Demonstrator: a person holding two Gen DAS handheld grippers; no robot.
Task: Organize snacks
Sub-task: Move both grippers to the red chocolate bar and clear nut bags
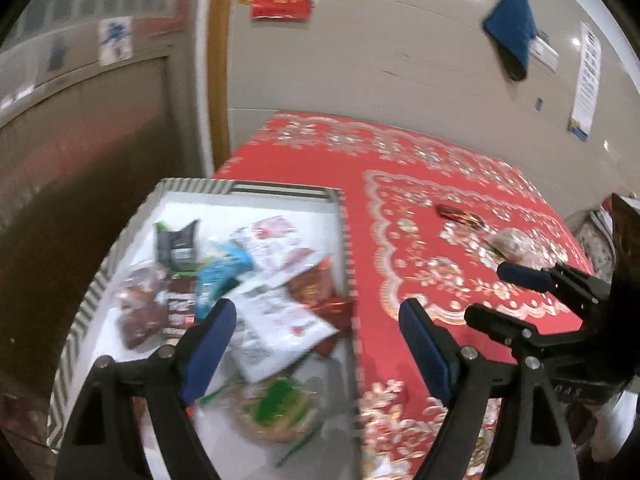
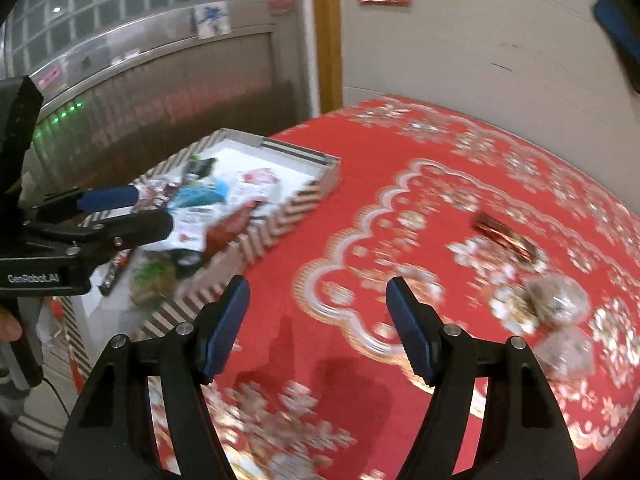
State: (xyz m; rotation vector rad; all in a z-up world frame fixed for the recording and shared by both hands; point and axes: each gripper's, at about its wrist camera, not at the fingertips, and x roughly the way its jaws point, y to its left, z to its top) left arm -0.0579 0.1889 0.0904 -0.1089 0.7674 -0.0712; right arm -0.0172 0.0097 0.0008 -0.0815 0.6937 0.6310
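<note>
While both hang above the table, left gripper (image 1: 318, 344) fingers spread wide, empty, right gripper (image 2: 318, 322) likewise.

The right gripper (image 2: 316, 320) hangs above the red patterned tablecloth (image 2: 360, 360), jaws spread, nothing between them. The left gripper (image 2: 148, 210) reaches over the striped tray (image 2: 280, 220) holding mixed snack packets (image 2: 224, 208). Well apart, a dark red wrapped bar (image 2: 505, 237) and two clear-wrapped snacks (image 2: 558, 300) lie on the cloth.
</note>
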